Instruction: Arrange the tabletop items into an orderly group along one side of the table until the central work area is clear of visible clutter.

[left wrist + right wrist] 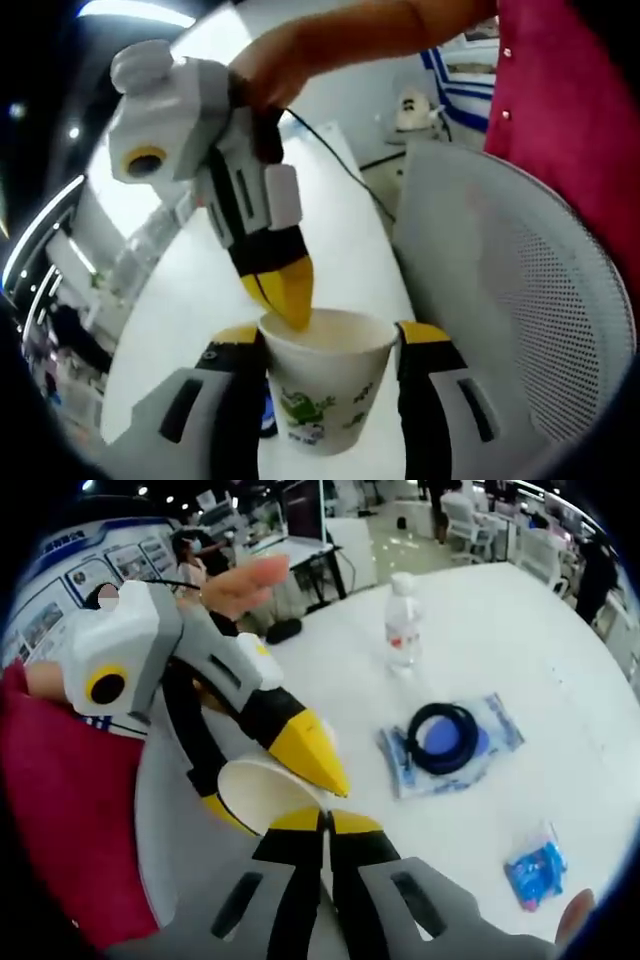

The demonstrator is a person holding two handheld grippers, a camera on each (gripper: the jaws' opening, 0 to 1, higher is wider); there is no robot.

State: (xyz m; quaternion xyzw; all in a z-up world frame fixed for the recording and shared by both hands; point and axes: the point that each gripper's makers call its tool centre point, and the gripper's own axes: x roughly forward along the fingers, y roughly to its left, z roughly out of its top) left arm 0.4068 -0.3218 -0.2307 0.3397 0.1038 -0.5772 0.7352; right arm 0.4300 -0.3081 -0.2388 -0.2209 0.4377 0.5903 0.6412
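A white paper cup (325,395) with a green print stands between my left gripper's (330,345) yellow-tipped jaws, which press on its two sides. My right gripper (285,300) comes down from above, its yellow tips together on the cup's far rim. In the right gripper view my right gripper (325,822) has its jaws closed to a thin slit right at the rim of the cup (258,790). There the left gripper (270,780) straddles the cup from the left. The cup is held above the white table (500,630).
A clear water bottle (402,625) stands on the table farther off. A black ring (442,737) lies on a blue-and-white packet (500,725), and a small blue packet (535,870) lies nearer. A white mesh chair back (520,300) and a person in red (570,100) are close by.
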